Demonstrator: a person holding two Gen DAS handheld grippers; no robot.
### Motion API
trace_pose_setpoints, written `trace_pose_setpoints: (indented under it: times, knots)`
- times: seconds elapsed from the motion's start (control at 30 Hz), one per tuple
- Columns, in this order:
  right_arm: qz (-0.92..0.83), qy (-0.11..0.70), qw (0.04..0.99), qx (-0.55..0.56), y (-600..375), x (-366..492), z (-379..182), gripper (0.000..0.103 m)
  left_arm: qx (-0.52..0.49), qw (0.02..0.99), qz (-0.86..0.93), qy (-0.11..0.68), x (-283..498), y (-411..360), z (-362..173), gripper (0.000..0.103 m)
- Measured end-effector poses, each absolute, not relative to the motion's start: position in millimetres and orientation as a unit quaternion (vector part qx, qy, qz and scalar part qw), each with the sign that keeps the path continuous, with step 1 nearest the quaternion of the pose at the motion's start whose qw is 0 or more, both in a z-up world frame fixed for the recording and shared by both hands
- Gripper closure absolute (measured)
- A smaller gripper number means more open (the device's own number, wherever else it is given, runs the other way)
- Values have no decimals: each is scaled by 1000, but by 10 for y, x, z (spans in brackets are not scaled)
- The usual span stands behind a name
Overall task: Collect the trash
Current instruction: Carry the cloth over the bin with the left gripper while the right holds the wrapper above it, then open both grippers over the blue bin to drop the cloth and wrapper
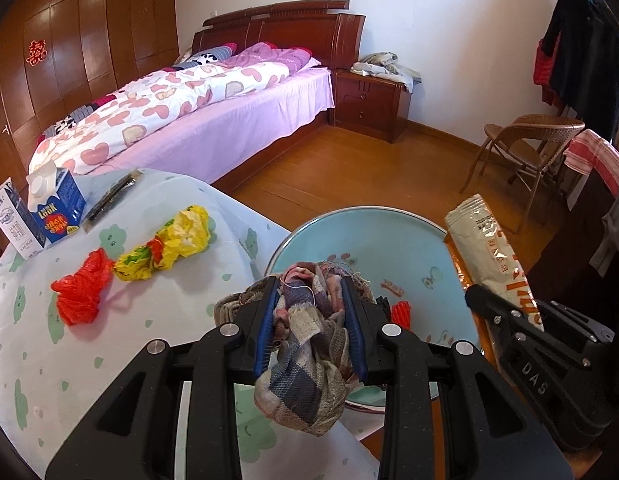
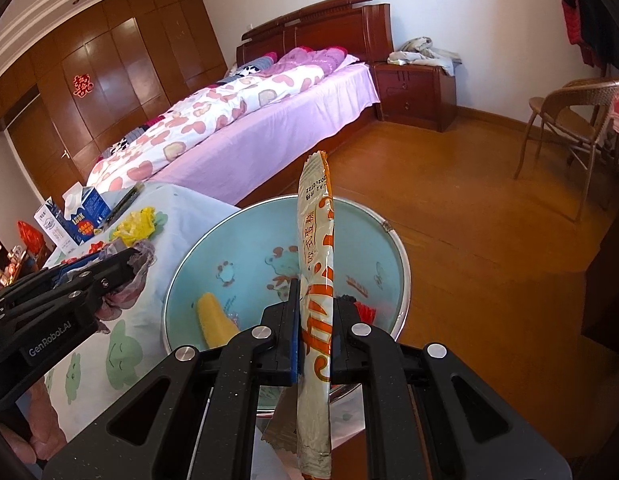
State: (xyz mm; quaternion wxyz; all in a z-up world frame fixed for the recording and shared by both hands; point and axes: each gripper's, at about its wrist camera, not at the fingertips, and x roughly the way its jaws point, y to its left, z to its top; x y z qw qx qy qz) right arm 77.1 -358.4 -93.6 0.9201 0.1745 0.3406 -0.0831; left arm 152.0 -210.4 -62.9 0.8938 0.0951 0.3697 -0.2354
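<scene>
Clearly both loads are light and limp: the left gripper (image 1: pixel 314 322) has its fingers clamped on a soft plaid rag (image 1: pixel 305 360), the right gripper (image 2: pixel 315 334) pinches a crinkly, slippery snack wrapper (image 2: pixel 315 280) mid-length, both above the blue basin (image 2: pixel 245 236) beside the counter (image 1: pixel 109 360).

left wrist: close above worktop (image 1: pixel 121 320), facing bed (image 1: pixel 197 112) | right wrist: close over basin (image 2: pixel 237 240), same heading | shared: basin, worktop, bed
</scene>
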Motion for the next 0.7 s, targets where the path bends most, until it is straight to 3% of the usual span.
trace_pose_setpoints:
  times: [0.57,0.7]
  knots:
    - [-60,378,907,174,-3655,1140,-1135,90,97,889,-232,384,1654,-2201,-754,72]
    - [-55,375,909,173,-3662,1153,-1149,74,96,889,-231,385,1663,-2206,-758,72]
